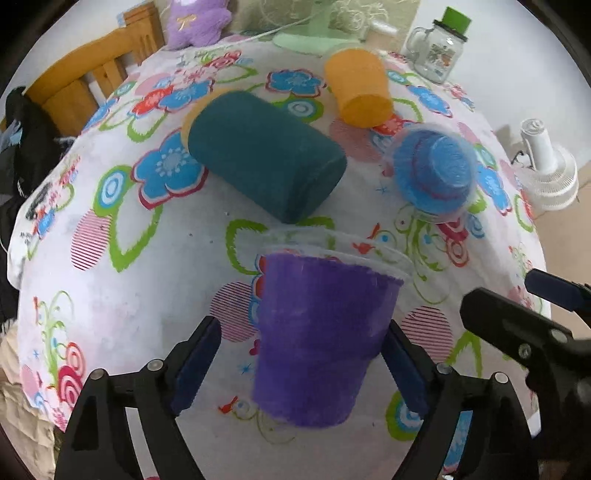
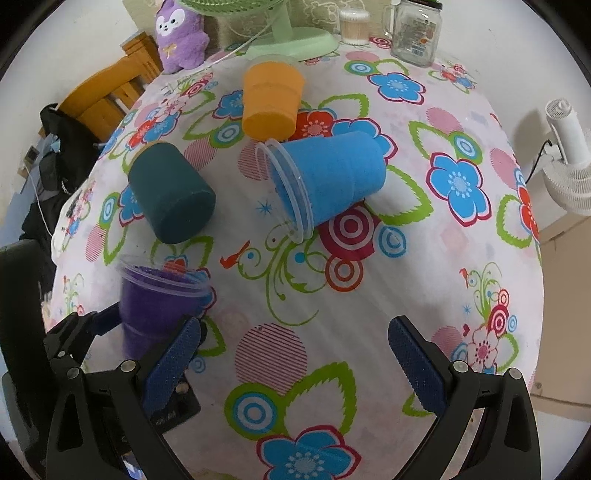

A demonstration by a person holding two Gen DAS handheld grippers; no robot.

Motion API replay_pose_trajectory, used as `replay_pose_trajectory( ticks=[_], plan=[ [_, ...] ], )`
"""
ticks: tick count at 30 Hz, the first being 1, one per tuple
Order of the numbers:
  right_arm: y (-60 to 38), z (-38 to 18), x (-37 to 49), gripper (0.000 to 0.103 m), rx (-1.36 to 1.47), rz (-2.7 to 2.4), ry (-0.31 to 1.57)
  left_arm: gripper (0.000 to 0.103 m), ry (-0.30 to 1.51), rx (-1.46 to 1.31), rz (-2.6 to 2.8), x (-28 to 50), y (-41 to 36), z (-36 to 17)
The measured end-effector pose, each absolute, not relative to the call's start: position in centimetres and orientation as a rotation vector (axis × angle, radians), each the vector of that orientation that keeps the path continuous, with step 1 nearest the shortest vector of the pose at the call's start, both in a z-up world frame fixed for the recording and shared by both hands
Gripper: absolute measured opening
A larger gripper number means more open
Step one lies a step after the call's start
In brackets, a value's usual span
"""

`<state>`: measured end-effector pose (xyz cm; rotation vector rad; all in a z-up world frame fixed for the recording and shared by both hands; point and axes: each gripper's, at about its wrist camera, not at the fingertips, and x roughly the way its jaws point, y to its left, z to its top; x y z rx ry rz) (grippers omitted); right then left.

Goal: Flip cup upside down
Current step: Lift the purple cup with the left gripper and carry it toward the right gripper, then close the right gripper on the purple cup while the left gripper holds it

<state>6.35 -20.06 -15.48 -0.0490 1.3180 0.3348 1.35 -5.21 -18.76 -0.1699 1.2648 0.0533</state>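
Observation:
A purple cup (image 1: pixel 317 339) with a clear rim stands between the wide-apart fingers of my left gripper (image 1: pixel 301 363); the right pad is at its wall, the left pad is apart from it. It also shows in the right wrist view (image 2: pixel 155 306), rim up. My right gripper (image 2: pixel 291 365) is open and empty over the tablecloth. A blue cup (image 2: pixel 328 177) lies on its side mid-table. An orange cup (image 2: pixel 271 101) and a dark teal cup (image 2: pixel 171 192) stand upside down.
The floral tablecloth (image 2: pixel 369 295) covers the table. A green fan base (image 2: pixel 295 40), a purple plush toy (image 2: pixel 181 37) and a glass jar mug (image 2: pixel 415 31) stand at the back. A wooden chair (image 2: pixel 107 92) is at left, a white fan (image 2: pixel 569 158) at right.

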Motion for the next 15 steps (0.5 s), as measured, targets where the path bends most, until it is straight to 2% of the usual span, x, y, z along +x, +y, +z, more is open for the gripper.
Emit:
replay_pose_trajectory(
  ticks=[10,15],
  plan=[
    [-19.7,-13.0,4.1,0.103,0.03,0.284,1.245,0.094,1.263,0.002,-0.078,-1.1,-4.9,-14.6],
    [-18.6,-12.7,1.7,0.103,0.073,0.215,1.175,0.097,1.26,0.09,-0.213,-2.2,-3.4,-14.4]
  ],
)
